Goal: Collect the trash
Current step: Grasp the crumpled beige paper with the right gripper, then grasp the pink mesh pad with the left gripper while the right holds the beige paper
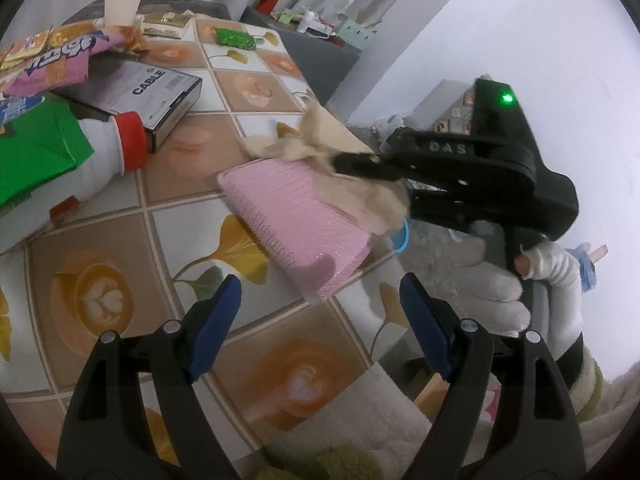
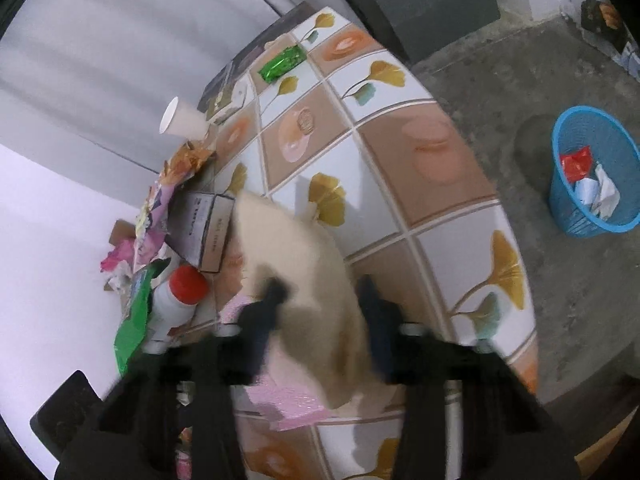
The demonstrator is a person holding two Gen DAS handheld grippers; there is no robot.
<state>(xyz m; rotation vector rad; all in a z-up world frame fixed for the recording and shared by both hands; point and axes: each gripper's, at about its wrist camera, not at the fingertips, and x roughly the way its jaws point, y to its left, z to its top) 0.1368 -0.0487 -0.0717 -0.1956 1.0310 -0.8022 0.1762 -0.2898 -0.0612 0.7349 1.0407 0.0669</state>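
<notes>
A crumpled beige paper lies over the far end of a pink ribbed packet near the table's right edge. My right gripper comes in from the right, held by a gloved hand, and is shut on that paper. In the right wrist view the beige paper fills the gap of the right gripper, blurred, with the pink packet under it. My left gripper stands open just short of the pink packet, with nothing between its blue pads. A blue mesh basket holding trash stands on the floor.
A white bottle with a red cap, a green bag, a CABLE box, snack wrappers, a paper cup and a green foil wrapper crowd the table's left and far side. A grey cabinet stands beyond the table.
</notes>
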